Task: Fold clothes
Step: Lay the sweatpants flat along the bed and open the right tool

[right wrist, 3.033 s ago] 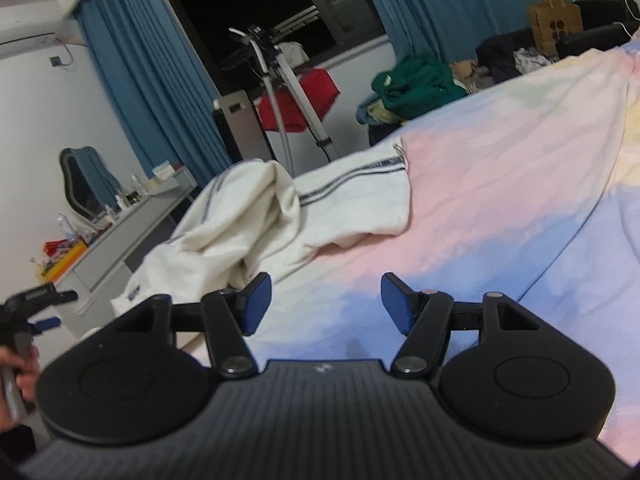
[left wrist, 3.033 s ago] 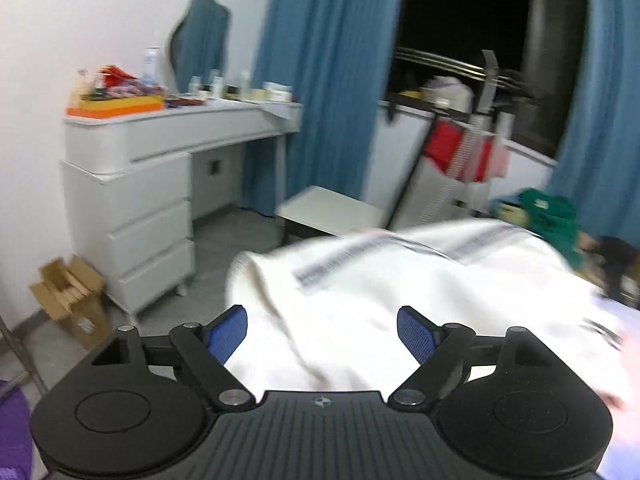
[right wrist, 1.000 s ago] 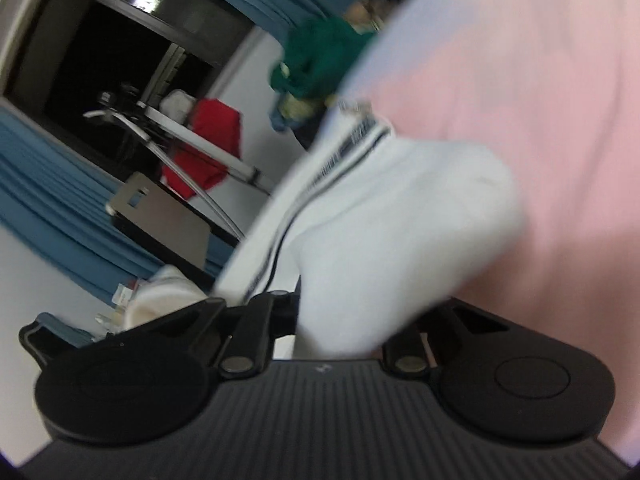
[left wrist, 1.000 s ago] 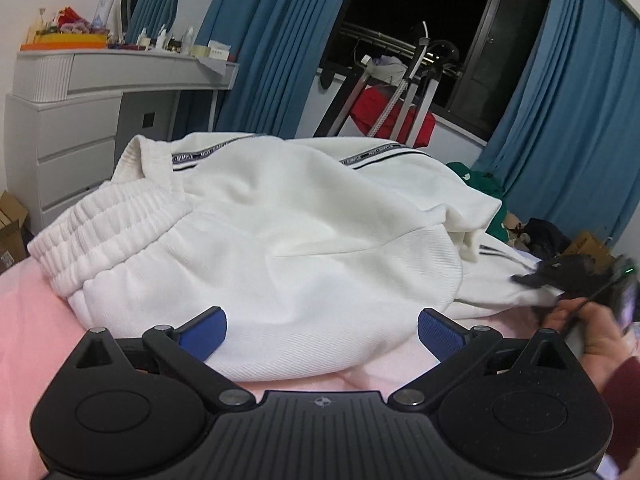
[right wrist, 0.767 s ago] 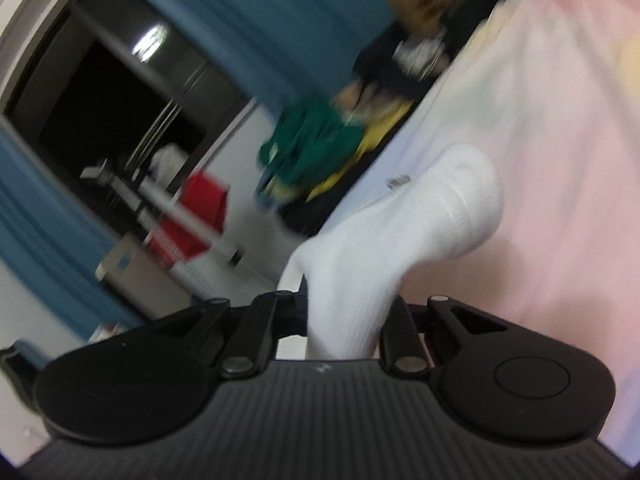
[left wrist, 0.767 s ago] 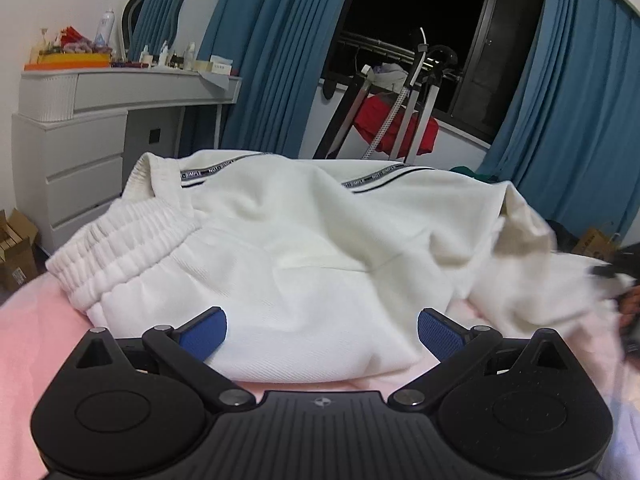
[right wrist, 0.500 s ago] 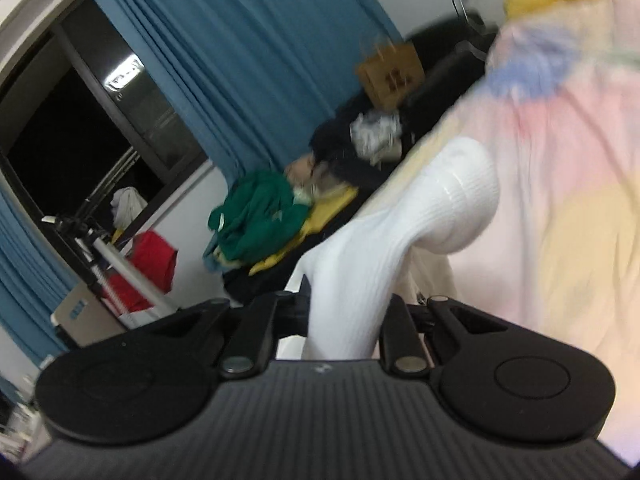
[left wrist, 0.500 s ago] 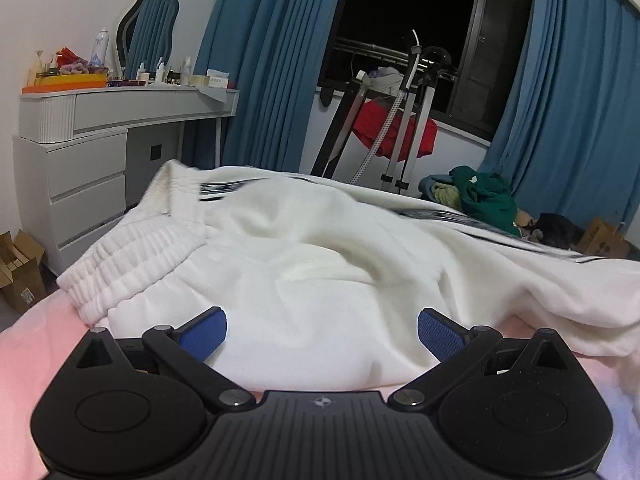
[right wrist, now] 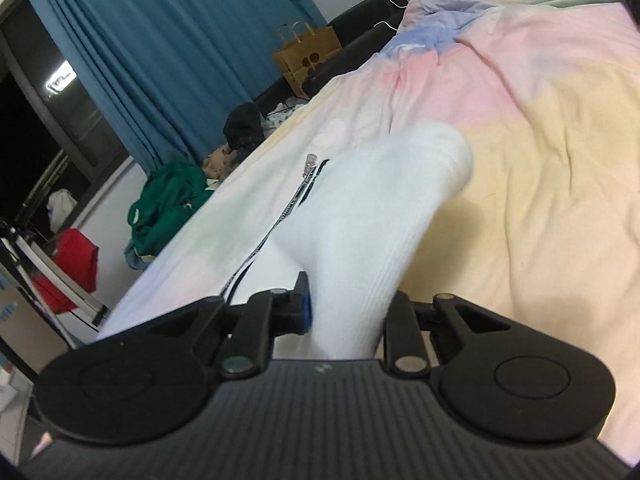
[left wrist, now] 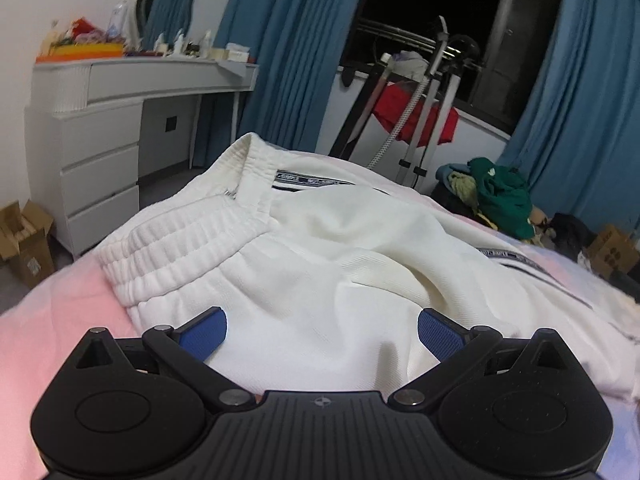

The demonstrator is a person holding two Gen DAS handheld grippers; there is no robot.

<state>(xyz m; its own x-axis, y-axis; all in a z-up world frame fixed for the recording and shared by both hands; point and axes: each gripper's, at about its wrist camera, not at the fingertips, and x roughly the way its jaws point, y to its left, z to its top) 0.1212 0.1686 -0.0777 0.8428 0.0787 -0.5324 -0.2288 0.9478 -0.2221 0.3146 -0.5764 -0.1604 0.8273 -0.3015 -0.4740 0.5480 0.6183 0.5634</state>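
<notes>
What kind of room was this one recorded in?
Most likely a bedroom: a bed with a pastel bedspread, a white dressing table with a mirror and bottles, and blue curtains at a dark window.

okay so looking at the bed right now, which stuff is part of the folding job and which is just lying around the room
Part of the job:
- white trousers, spread on the bed
- their ribbed cuff, clamped in the right gripper
- left gripper, open over the waistband end

Just lying about:
- green clothes pile
- red cloth on the rack
- dresser clutter
- paper bag
</notes>
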